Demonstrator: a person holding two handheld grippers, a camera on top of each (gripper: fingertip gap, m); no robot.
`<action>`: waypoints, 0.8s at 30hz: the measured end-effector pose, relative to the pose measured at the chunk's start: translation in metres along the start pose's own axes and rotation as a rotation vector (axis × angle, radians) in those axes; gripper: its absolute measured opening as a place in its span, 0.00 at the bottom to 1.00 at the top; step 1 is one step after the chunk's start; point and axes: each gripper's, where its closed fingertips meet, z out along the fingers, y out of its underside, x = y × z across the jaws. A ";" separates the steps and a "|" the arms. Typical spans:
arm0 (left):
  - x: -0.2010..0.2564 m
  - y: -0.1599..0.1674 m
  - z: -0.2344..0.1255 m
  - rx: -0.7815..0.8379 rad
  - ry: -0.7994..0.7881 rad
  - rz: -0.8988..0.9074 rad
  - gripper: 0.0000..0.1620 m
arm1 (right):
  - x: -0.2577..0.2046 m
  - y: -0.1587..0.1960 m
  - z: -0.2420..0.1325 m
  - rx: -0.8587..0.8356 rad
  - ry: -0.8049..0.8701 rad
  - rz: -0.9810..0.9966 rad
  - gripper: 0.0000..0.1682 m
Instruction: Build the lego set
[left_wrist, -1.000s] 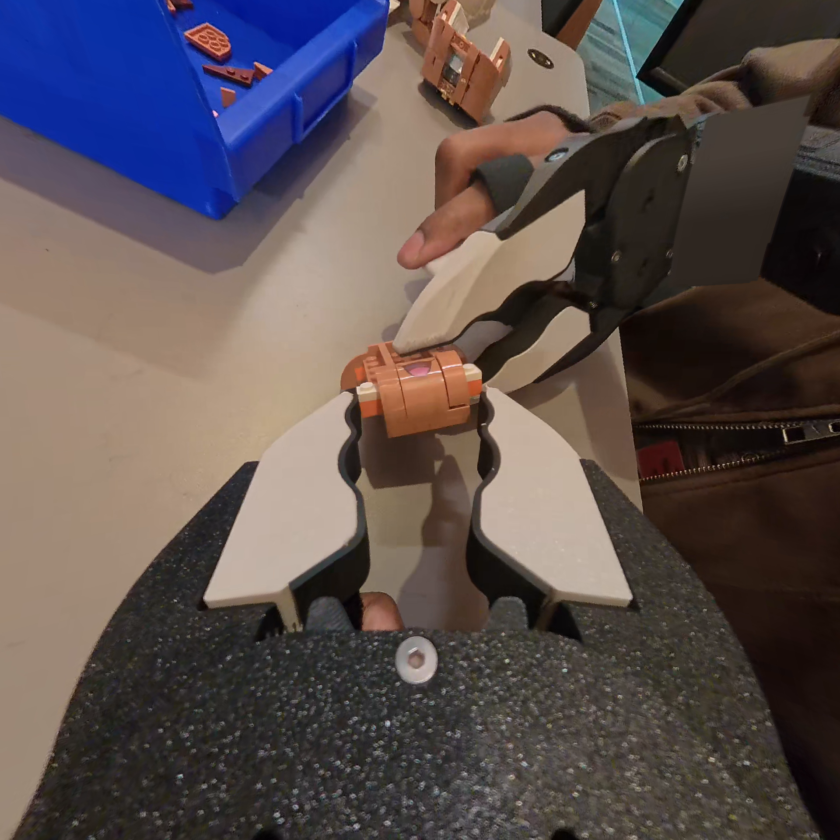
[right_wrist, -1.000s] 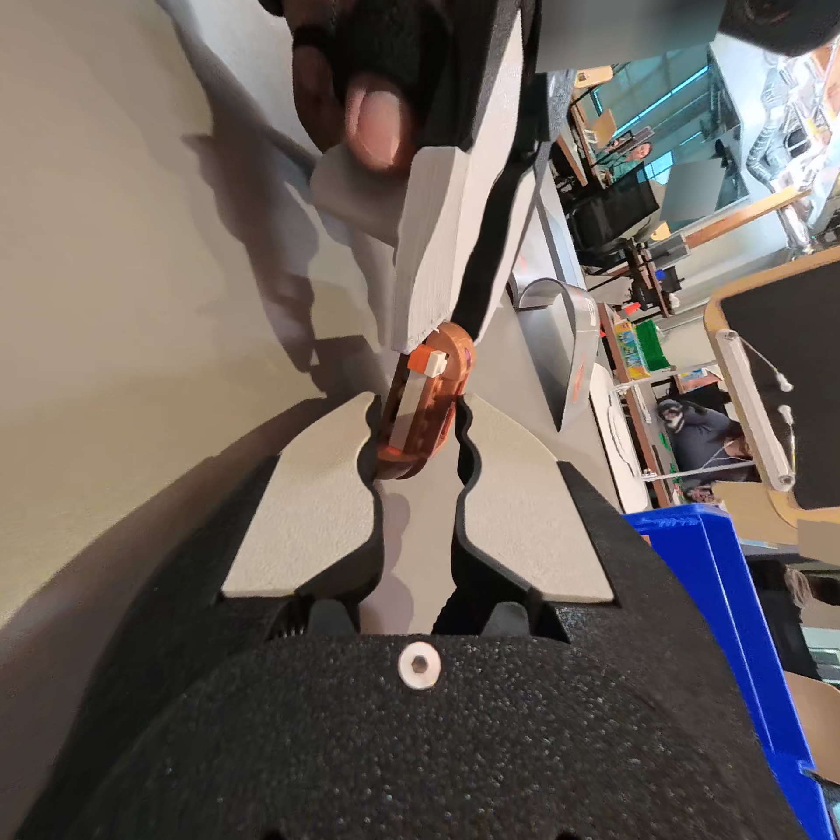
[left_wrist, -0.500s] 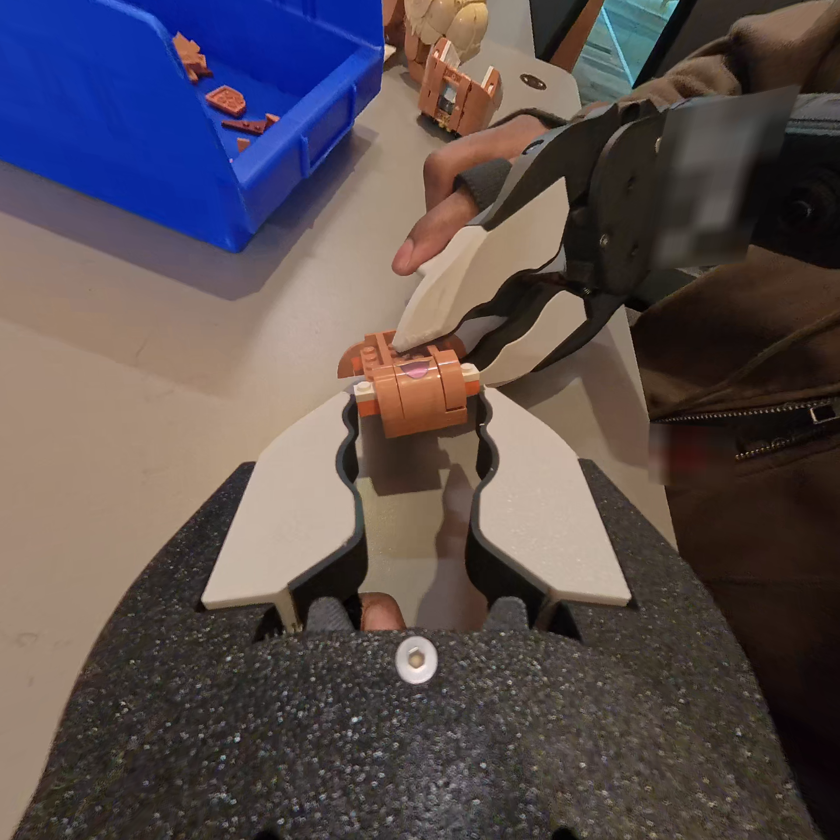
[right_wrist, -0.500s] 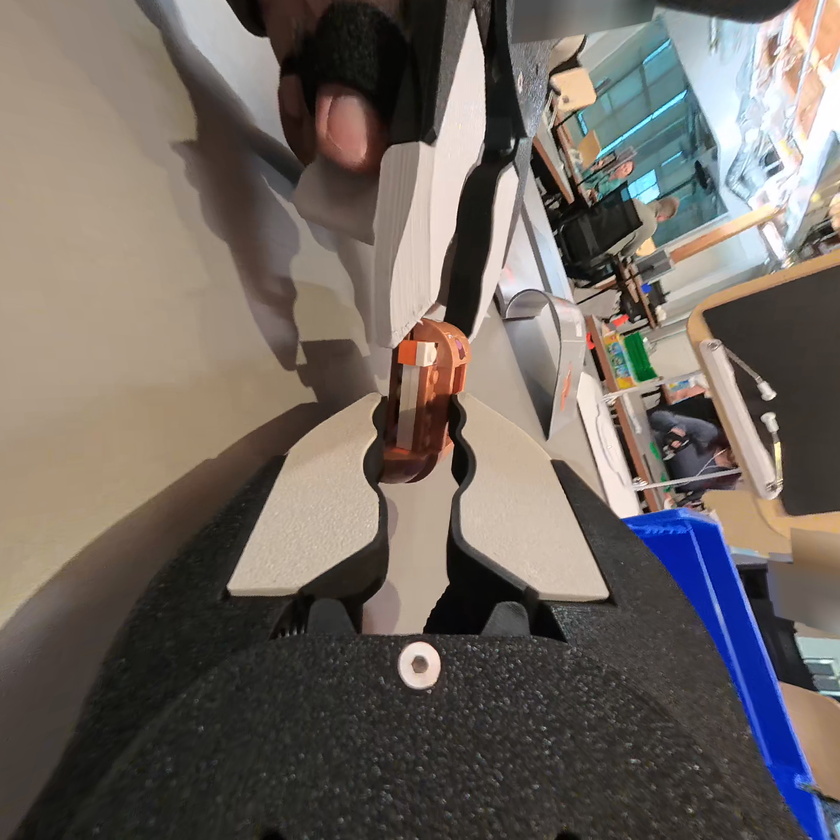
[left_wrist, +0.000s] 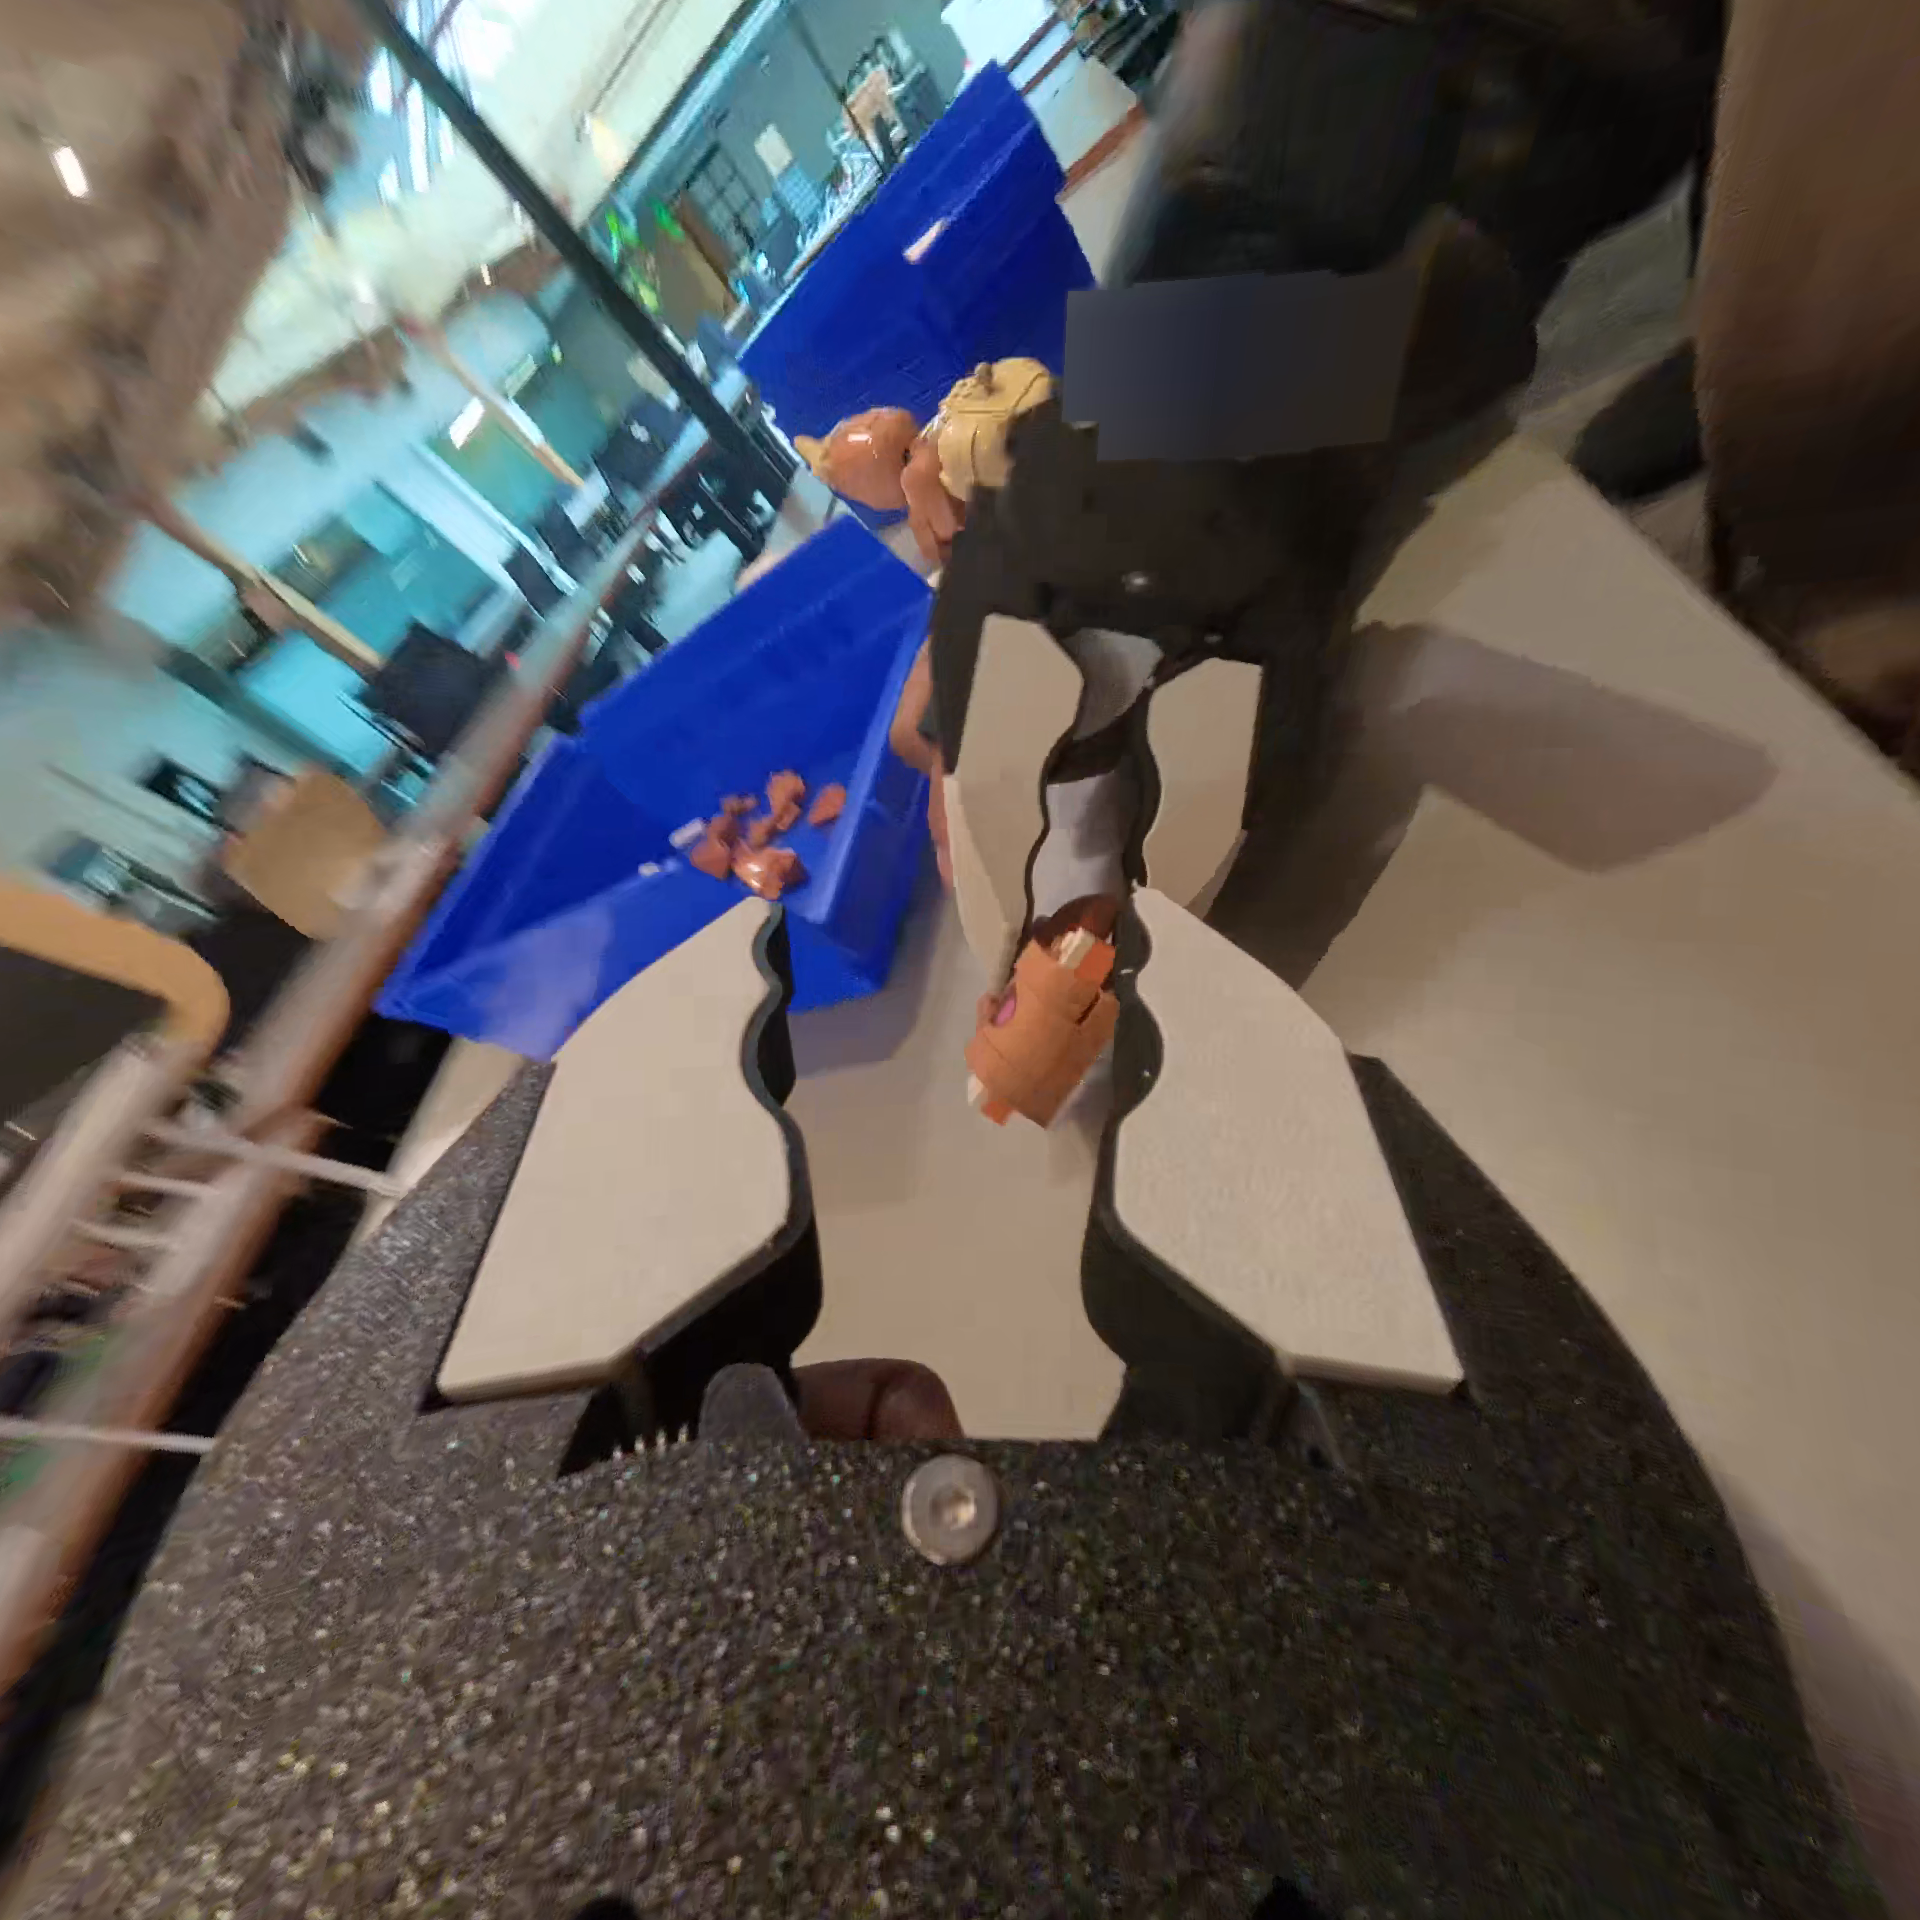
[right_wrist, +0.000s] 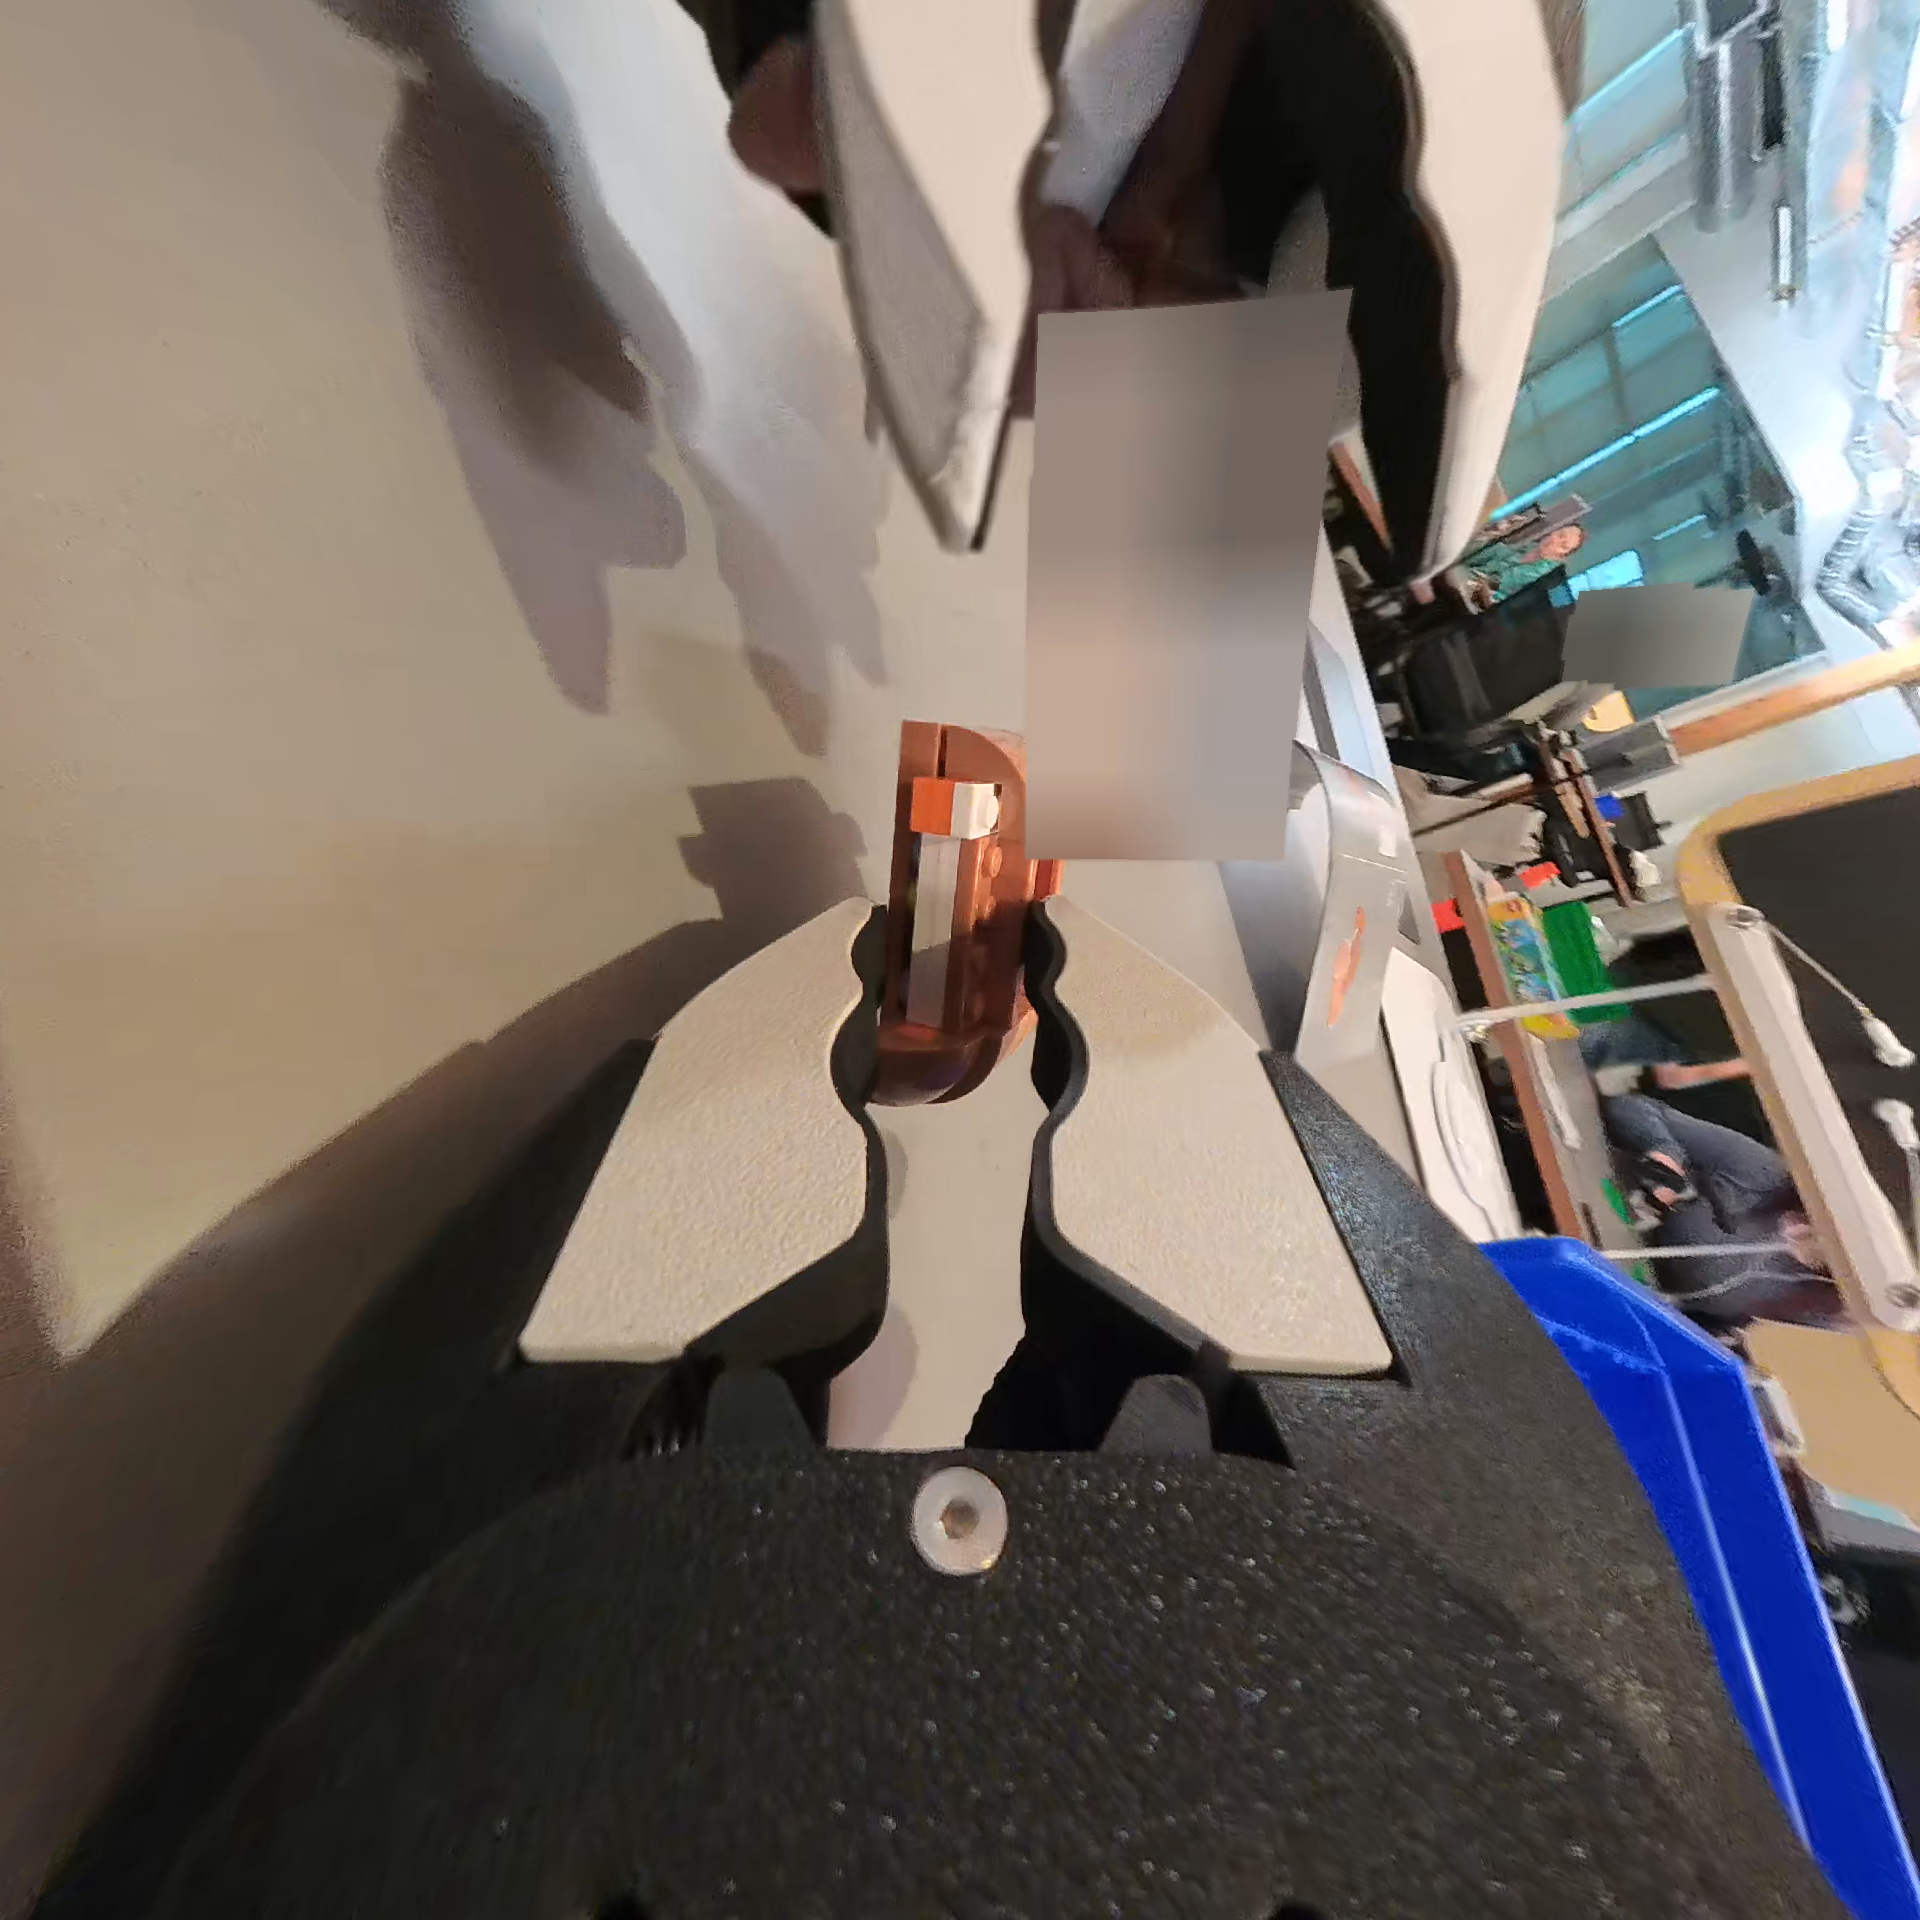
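Note:
A small brown and orange lego assembly (right_wrist: 966, 935) with a white stud piece sits clamped between the fingertips of my right gripper (right_wrist: 951, 914), held above the pale table (right_wrist: 312, 727). In the left wrist view the same assembly (left_wrist: 1044, 1029) hangs from the right gripper (left_wrist: 1075, 914), which comes in from above. My left gripper (left_wrist: 951, 914) is wide open and empty; the assembly lies just beside its right finger (left_wrist: 1247, 1143). In the right wrist view the left gripper's spread fingers (right_wrist: 914, 312) hang just beyond the assembly.
Two blue bins (left_wrist: 727, 748) stand behind, the nearer one holding several loose brown pieces (left_wrist: 758, 831). A built tan and brown lego figure (left_wrist: 935, 457) stands farther back. A blue bin edge (right_wrist: 1714, 1507) lies at the lower right of the right wrist view.
My left gripper has opened and let go of the assembly, and its view has swung round. My right gripper keeps its hold on the assembly.

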 end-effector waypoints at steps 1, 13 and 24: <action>0.003 -0.001 0.004 -0.007 -0.001 0.075 0.37 | 0.001 0.001 0.000 0.006 -0.017 0.007 0.15; 0.017 0.022 0.047 -0.065 0.160 0.209 0.33 | 0.004 0.019 -0.011 0.022 -0.163 0.119 0.15; 0.022 0.034 0.058 -0.111 0.160 0.195 0.29 | 0.004 0.018 -0.014 0.031 -0.192 0.158 0.15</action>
